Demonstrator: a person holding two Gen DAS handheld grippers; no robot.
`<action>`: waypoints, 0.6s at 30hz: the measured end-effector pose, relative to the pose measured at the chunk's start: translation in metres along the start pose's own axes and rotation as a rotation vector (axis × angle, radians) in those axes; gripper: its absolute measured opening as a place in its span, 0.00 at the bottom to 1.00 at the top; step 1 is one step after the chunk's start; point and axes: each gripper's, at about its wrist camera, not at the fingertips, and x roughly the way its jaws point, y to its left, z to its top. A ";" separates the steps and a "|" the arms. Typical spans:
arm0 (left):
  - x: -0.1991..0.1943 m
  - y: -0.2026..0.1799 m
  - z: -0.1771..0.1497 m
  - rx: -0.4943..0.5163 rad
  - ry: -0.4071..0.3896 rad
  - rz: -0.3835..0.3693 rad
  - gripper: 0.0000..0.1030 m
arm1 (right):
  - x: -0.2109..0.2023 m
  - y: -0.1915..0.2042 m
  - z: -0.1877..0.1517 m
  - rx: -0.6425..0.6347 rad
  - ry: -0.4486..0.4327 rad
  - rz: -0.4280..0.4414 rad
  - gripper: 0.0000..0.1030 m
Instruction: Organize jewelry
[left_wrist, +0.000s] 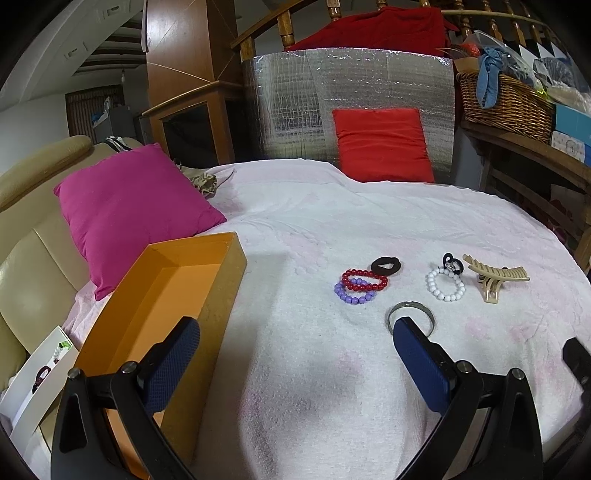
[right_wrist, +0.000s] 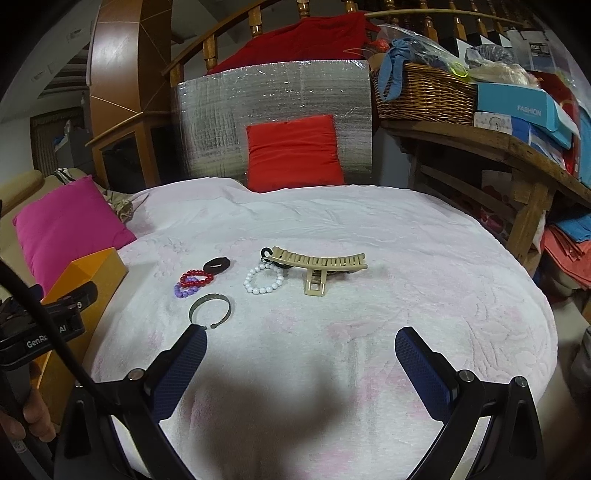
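Jewelry scattered on the white towel (left_wrist: 332, 369), nothing lifted yet. Left gripper (left_wrist: 295, 350) hovering low with jaws spread wide and gripping nothing; right gripper (right_wrist: 301, 354) likewise released, jaws well apart, holding nothing.

Nearest: metal bangle (left_wrist: 410, 314), lying flat just ahead of the left gripper's right finger. Beyond it, red bead bracelet (left_wrist: 364, 278) overlapping purple bead bracelet (left_wrist: 352, 293), black hair tie (left_wrist: 386, 266) touching the red one. Further right, white bead bracelet (left_wrist: 445, 284) with a second black tie (left_wrist: 451, 263) at its far edge — and the beige hair claw (right_wrist: 317, 264) just beside those. Orange box (left_wrist: 173, 295) open at the left edge, looks empty, likely the destination.

Risks, as a judgement: thin bangle flat on soft terry — could skid or flip away rather than rise between the pads. Red and purple strands lie stacked, so pinching one may drag the other along. Towel nap may snag or get pinched with a bead strand. Box perched near the edge; a nudge from the left gripper could shove or tip it. Round beads could roll out of a shallow pinch.

Surface: rumpled, pale pink-tinged towel over a soft, rounded base, not a hard counter. Room: magenta cushion (left_wrist: 129, 210) and beige sofa at left, red cushion (left_wrist: 384, 144) against a silver foil panel, wicker basket (right_wrist: 424, 92) and stacked boxes on a wooden shelf at right, wooden stair rail behind.
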 end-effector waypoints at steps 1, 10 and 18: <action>0.001 0.000 0.000 0.003 0.003 0.004 1.00 | -0.001 -0.002 0.002 0.005 0.002 0.001 1.00; 0.029 0.015 0.064 -0.080 0.058 -0.033 1.00 | 0.018 -0.059 0.061 0.186 0.024 0.089 1.00; 0.109 0.009 0.042 -0.142 0.206 -0.053 1.00 | 0.124 -0.117 0.062 0.612 0.228 0.283 1.00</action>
